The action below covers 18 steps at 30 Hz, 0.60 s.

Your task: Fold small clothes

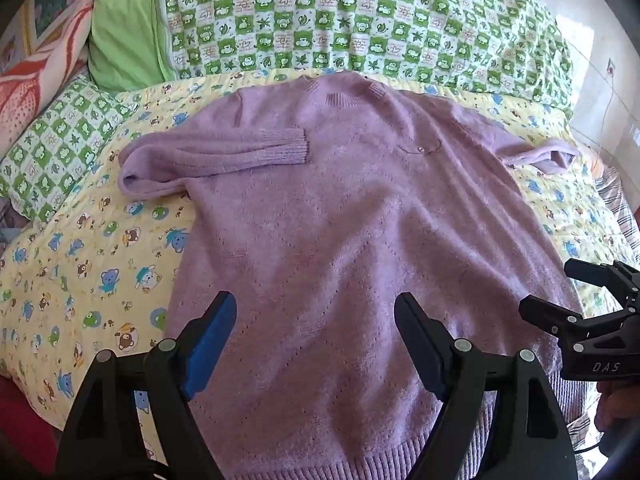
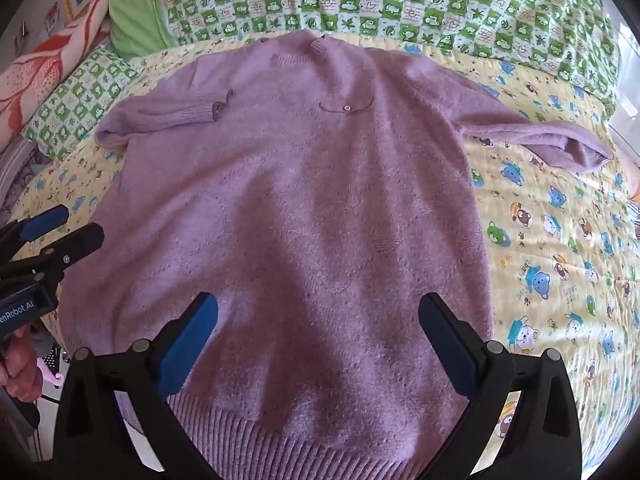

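A lilac knitted sweater (image 1: 340, 220) lies flat on the bed, neck far, ribbed hem near; it also shows in the right wrist view (image 2: 288, 208). Its left sleeve (image 1: 216, 152) is folded across onto the chest. Its right sleeve (image 2: 532, 136) lies out to the side on the sheet. My left gripper (image 1: 316, 312) is open and empty above the lower body of the sweater. My right gripper (image 2: 318, 316) is open and empty above the hem area. Each gripper shows in the other's view: the right one (image 1: 560, 292) at the right edge, the left one (image 2: 76, 228) at the left edge.
The sweater rests on a yellow cartoon-bear sheet (image 2: 560, 260). A green checked quilt (image 1: 360, 16) is bundled along the far side. A green checked pillow (image 1: 60, 144) and a floral blanket (image 1: 36, 68) lie at the far left.
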Each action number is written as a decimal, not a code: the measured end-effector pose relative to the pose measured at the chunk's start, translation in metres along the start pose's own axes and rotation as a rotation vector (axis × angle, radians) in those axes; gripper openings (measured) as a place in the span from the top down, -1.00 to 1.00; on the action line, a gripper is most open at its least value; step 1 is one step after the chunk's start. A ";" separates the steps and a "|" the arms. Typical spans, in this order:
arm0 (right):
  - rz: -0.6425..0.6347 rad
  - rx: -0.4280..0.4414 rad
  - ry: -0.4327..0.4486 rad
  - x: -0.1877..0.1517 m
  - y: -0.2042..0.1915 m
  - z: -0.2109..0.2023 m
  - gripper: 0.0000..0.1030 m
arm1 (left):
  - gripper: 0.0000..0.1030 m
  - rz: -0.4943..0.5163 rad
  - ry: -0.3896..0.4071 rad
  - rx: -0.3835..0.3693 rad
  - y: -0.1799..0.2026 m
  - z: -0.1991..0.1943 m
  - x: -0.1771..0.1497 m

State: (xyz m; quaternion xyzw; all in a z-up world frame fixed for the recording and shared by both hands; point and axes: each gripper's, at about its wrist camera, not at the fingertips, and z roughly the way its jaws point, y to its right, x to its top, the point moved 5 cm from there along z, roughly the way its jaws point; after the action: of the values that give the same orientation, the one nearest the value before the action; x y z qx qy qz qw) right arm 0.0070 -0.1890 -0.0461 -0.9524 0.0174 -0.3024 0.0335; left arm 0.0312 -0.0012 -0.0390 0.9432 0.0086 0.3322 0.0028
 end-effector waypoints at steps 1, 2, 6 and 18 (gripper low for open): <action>0.001 0.002 0.000 0.000 0.000 0.001 -0.95 | -0.59 0.000 0.000 0.002 0.000 0.000 0.000; 0.002 0.005 0.000 0.000 0.000 0.001 -0.95 | -0.59 0.001 0.007 -0.002 -0.002 0.000 0.001; 0.008 0.004 0.005 0.000 0.000 0.000 -0.95 | -0.59 0.002 -0.001 0.003 -0.004 0.001 -0.002; 0.015 0.001 0.009 0.000 -0.001 -0.002 -0.95 | -0.59 -0.002 -0.005 0.010 -0.005 0.002 -0.003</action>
State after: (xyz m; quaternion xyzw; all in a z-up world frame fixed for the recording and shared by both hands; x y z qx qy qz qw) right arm 0.0059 -0.1880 -0.0448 -0.9509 0.0245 -0.3063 0.0359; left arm 0.0305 0.0040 -0.0427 0.9440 0.0109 0.3296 -0.0014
